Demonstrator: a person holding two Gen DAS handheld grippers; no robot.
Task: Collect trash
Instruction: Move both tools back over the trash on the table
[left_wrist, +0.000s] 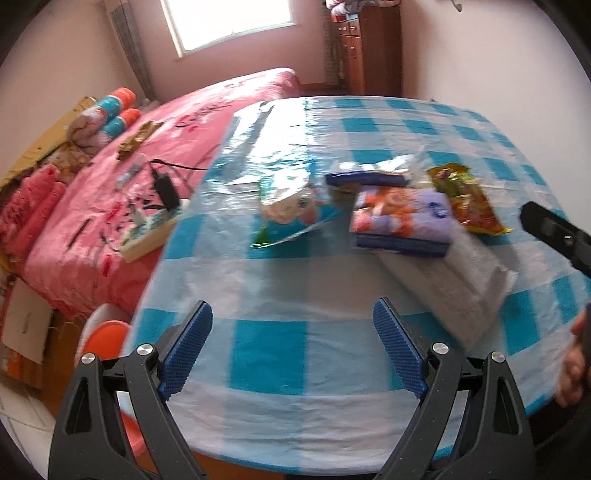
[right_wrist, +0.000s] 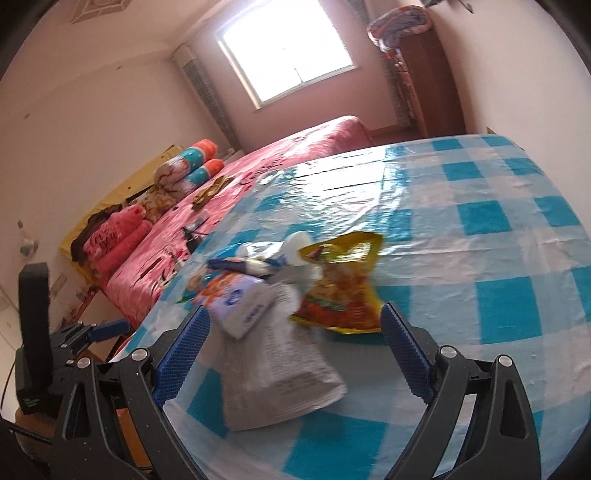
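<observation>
Both grippers, left gripper (left_wrist: 291, 347) and right gripper (right_wrist: 295, 350), hover with jaws spread wide and empty above the checkered tabletop (left_wrist: 269, 354); nothing looks collected yet (no bin in view). Wrappers, among them a yellow snack bag (right_wrist: 340, 291) and white paper packet (right_wrist: 280, 373), lie clustered mid-tabletop, the right gripper nearest.

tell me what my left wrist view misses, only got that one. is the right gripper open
Observer: Yes, the right gripper is open and empty, low over the gray bag.
Operator: anything hidden behind the purple pack
Observer: A white crumpled wrapper lies behind the purple pack, next to the yellow snack bag.
Operator: is the yellow bag opened
Observer: Its top edge looks torn open and stands up off the checked tablecloth.
</observation>
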